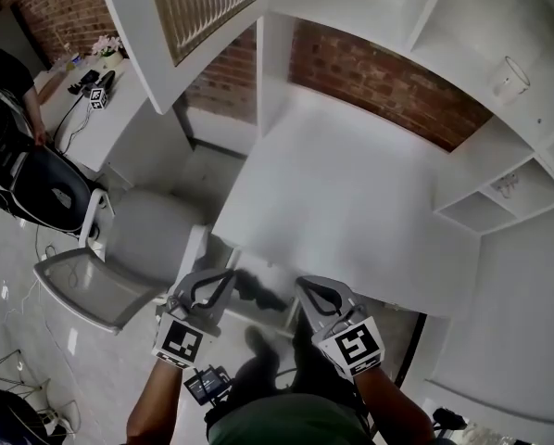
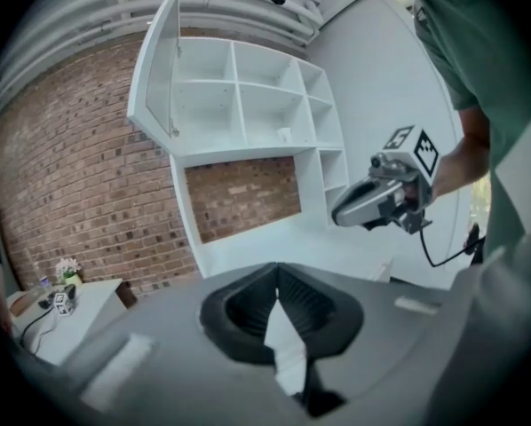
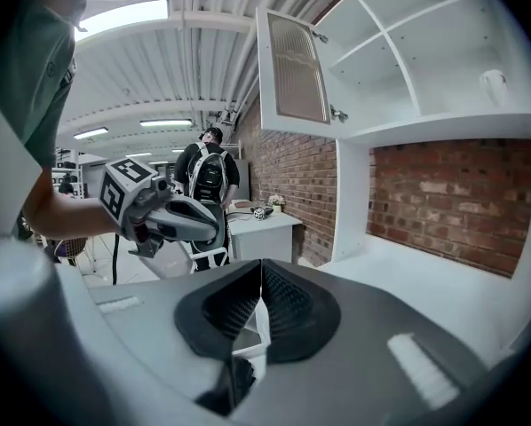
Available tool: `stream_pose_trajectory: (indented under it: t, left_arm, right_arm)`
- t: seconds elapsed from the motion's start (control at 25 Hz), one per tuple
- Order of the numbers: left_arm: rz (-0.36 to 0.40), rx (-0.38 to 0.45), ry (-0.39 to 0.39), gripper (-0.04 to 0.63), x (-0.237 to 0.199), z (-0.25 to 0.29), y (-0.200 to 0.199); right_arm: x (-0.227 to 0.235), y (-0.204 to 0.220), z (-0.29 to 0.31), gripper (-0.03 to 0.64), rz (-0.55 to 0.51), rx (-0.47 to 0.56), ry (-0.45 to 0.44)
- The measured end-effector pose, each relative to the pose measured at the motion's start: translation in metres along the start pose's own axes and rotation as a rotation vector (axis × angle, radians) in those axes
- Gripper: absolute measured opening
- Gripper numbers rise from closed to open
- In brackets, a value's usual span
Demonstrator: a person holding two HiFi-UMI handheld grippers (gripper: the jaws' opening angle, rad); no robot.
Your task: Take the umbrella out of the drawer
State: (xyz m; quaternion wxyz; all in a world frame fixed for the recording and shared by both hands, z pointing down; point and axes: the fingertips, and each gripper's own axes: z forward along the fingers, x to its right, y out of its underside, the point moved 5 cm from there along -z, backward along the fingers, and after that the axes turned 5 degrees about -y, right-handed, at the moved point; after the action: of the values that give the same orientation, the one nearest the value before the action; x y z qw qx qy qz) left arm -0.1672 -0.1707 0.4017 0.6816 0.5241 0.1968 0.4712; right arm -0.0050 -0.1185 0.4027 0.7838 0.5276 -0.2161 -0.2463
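Nearest: your green shirt (image 1: 286, 423), bottom of the head view, both arms held low in front of it. Far left, a white chair (image 1: 119, 262) sits close by the surface's corner. Left tongs (image 1: 223, 278): pads together, nothing between them, aimed a bit downward at the front edge of the white surface (image 1: 351, 193). Between the two tongs, under that edge, a dark shape (image 1: 261, 291), too blurred to name. Right tongs (image 1: 308, 286): also pressed together, empty, just beside the left pair. Right of that, the open shelf unit (image 1: 499, 179).

Umbrella: not in view anywhere. Judged to be inside the drawer, which can't be made out either, likely under the surface's near edge. Task not begun, by the look of it.

Risks:
- You reach the drawer pull with both tongs closed, so they bump or skid off it instead of gripping. Part one pair first.
- The tongs sit so near each other they could knock together.
- The chair at your left may crowd the drawer's travel or your elbow.
- The umbrella's lie is unknown, so a blind grab could snag it on the drawer front.
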Motion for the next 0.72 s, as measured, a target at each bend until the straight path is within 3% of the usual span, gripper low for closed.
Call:
stream_pose_trajectory:
  t: [0.52,0.72]
  left_arm:
    - [0.024,-0.192,0.091,0.021,0.003,0.059,0.106]
    - [0.051,-0.293,0.167,0.041,0.015,0.085,0.161]
  right_arm:
    - [0.01,0.112,0.066,0.02,0.09,-0.155,-0.111]
    - [0.009,0.167,0.093,0.029,0.098,-0.231,-0.151]
